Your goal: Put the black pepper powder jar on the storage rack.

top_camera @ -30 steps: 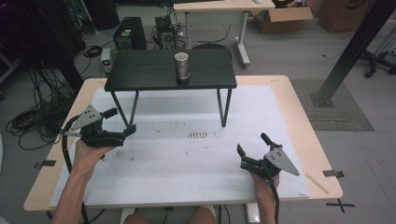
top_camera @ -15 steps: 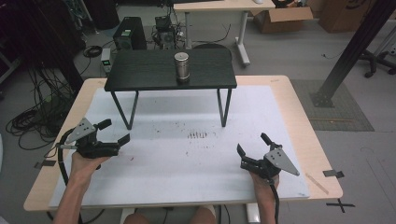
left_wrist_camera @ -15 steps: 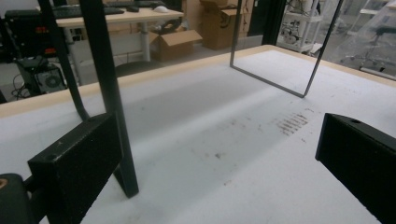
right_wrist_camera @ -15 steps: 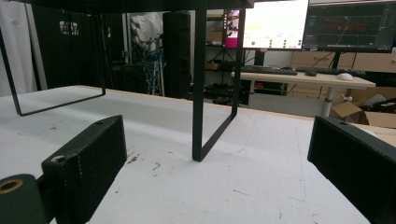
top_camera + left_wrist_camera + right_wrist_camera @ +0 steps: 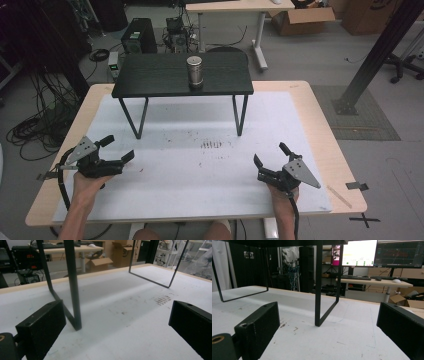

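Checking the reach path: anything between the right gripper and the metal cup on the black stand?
High view: bare white mat between right gripper and stand; its right legs near the line; metal cup sits on top.

A wooden desk (image 5: pixel 320 125) carries a white mat (image 5: pixel 200 165) marked with dark specks and a short row of dashes (image 5: pixel 211 145). Ahead of both pairs of jaws, at the far half of the mat, stands a small black table (image 5: pixel 150 80) on thin black frame legs. A metal cylinder (image 5: pixel 194 71) stands upright on its top, near the middle. One frame leg (image 5: pixel 73 290) rises just ahead of the left jaws; another (image 5: pixel 319 287) stands ahead of the right jaws. Beyond the desk lie grey floor, coiled cables (image 5: pixel 35 130), a black computer tower (image 5: pixel 137 35), a second light desk (image 5: pixel 240 6), cardboard boxes (image 5: pixel 302 15) and lit monitors (image 5: pixel 359 252).
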Demonstrator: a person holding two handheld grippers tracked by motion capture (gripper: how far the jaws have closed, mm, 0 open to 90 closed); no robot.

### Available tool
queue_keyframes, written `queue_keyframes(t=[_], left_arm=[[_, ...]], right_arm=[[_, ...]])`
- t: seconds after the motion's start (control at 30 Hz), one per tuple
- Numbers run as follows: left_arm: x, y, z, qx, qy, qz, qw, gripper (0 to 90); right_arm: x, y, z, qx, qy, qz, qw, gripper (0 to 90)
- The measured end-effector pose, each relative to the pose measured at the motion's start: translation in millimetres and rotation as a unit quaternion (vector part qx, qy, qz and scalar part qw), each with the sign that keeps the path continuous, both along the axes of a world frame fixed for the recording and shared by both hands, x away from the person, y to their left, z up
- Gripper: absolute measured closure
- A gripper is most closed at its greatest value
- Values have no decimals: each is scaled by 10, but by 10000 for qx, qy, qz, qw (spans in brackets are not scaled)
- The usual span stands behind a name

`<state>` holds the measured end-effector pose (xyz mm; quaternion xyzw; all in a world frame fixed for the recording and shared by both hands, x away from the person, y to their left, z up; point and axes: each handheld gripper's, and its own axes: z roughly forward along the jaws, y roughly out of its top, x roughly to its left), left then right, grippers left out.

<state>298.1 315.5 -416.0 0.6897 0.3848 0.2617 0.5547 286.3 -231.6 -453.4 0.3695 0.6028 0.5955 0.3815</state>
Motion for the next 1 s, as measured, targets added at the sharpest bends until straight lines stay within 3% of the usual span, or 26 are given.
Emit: queue_keyframes(t=[0.53, 0.9, 1.0], left_arm=[[-179, 156, -210, -258, -330, 152, 9990, 19], [-275, 202, -318, -465, -740, 246, 9959, 23], [-288, 214, -357, -474, -763, 301, 9955, 24]], right_arm=[[1, 0, 0, 0, 4, -1, 10000, 44], [2, 0, 0, -1, 7, -6, 10000, 45], [2, 0, 0, -2, 6, -3, 10000, 45]])
